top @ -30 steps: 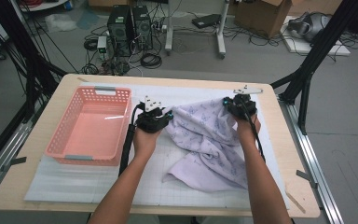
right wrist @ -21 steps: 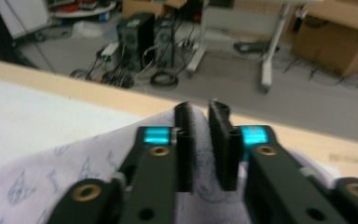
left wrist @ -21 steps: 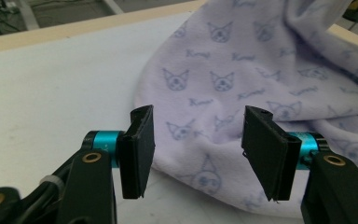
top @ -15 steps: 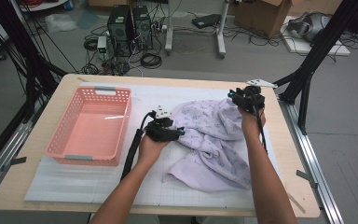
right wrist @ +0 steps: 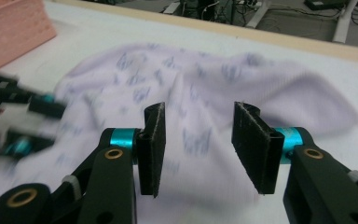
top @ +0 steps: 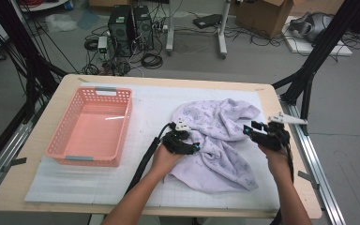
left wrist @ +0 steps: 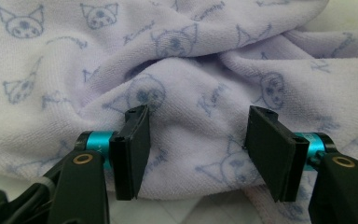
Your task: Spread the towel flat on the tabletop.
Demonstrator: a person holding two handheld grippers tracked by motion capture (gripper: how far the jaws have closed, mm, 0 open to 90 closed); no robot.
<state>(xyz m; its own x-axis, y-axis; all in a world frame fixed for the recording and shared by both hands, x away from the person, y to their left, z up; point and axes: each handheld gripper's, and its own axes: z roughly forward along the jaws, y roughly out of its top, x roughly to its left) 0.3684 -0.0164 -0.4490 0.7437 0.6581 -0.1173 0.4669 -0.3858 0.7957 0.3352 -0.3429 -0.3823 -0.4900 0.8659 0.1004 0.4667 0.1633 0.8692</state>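
A pink plastic basket (top: 90, 126) with latticed walls stands empty on the left part of the counter (top: 42, 126), on a white gridded mat (top: 150, 105) that covers most of the wooden top. Beyond the far edge, on the grey floor (top: 243, 58), two black computer towers (top: 130, 26) stand side by side among tangled cables (top: 151, 60). A cardboard box (top: 262, 14) sits farther right, and black frame legs (top: 309, 70) slant down at both sides.
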